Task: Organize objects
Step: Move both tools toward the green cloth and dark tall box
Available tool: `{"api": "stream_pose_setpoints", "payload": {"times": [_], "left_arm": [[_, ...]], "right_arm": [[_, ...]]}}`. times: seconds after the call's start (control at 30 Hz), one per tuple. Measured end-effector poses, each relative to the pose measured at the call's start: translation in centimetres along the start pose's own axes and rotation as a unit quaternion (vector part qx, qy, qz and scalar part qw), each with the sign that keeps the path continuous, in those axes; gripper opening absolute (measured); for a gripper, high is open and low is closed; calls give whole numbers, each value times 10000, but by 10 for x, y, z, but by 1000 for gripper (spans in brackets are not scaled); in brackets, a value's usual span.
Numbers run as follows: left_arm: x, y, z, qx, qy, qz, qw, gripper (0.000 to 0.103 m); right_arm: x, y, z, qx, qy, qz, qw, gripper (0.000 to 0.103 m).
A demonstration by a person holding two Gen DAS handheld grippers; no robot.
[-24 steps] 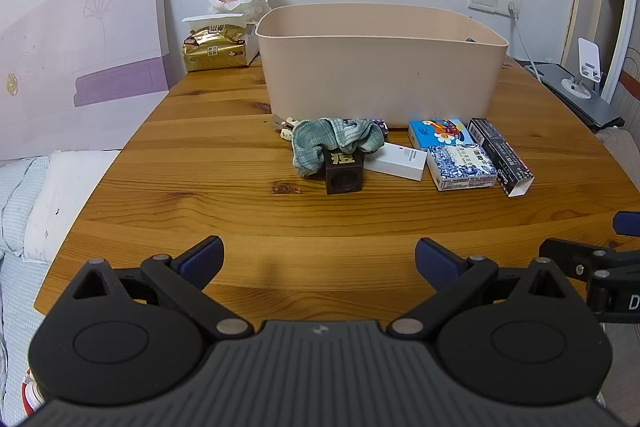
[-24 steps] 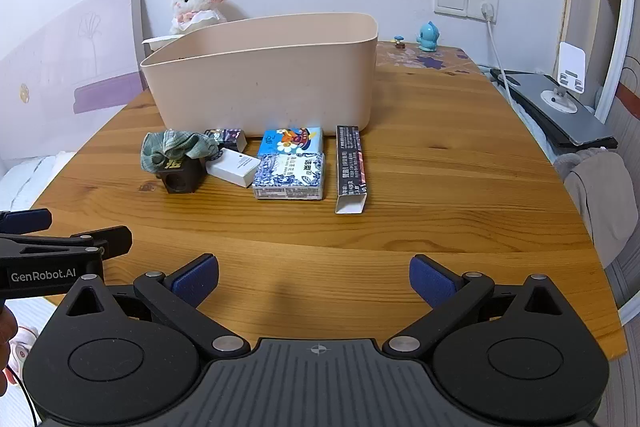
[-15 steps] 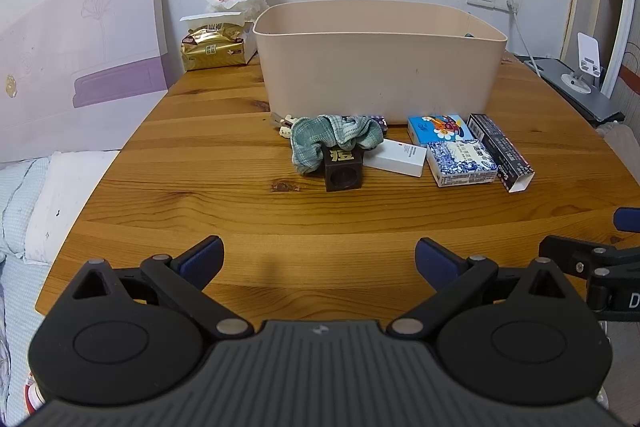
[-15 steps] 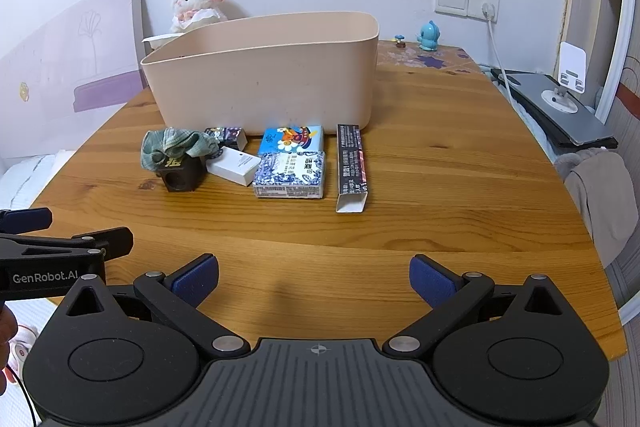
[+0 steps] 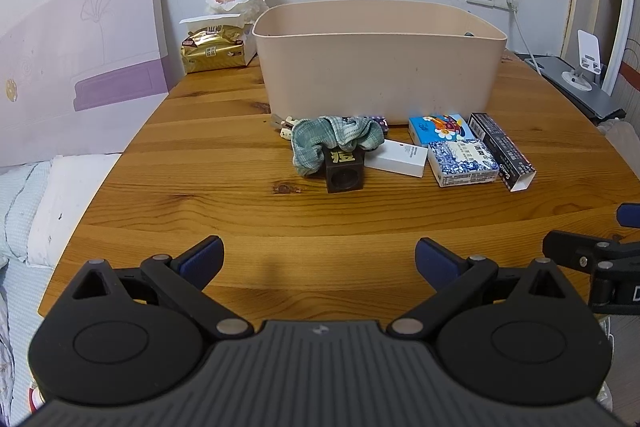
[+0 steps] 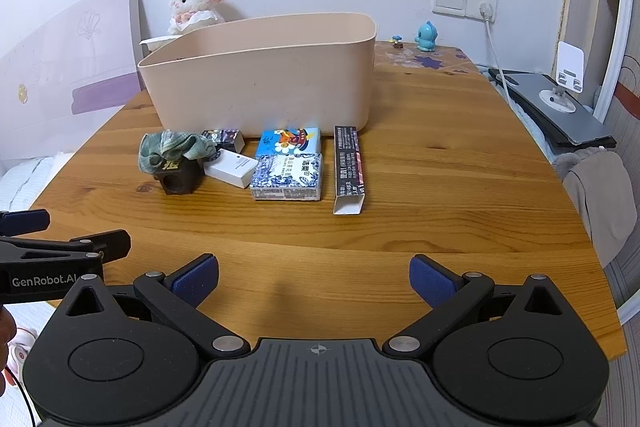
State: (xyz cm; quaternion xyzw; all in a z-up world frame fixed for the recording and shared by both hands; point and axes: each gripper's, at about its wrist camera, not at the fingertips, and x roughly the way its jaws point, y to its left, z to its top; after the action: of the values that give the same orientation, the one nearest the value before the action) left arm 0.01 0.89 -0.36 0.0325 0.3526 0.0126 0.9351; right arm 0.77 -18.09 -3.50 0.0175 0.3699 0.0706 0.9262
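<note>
My beige tub (image 5: 380,67) fills the upper centre of the frame, long axis left to right. Below it lie a blue-patterned box (image 6: 286,176), a dark carton (image 6: 350,167) running away from me, open end nearest, and a green cloth (image 5: 332,139) draped on a dark block (image 5: 345,173). My left gripper (image 5: 319,259), marked "GenRobot.AI", and right gripper (image 6: 314,277) gape wide, empty.

Ahead of the fingers (image 5: 202,259): small boxes (image 5: 462,163) and crumpled green cloth (image 5: 334,139) before the beige plastic tub (image 5: 380,67).
</note>
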Motion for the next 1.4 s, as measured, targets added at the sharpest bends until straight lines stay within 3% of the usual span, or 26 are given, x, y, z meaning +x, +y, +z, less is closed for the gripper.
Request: {"api": "stream_pose_setpoints", "payload": {"times": [1.23, 1.4], "left_arm": [[35, 9, 40, 55, -43, -32, 10000, 102], [48, 10, 49, 113, -24, -46, 9999, 102]], "right_arm": [[36, -9, 36, 24, 34, -210, 9998, 103], [52, -19, 41, 243, 213, -149, 9994, 97]]}}
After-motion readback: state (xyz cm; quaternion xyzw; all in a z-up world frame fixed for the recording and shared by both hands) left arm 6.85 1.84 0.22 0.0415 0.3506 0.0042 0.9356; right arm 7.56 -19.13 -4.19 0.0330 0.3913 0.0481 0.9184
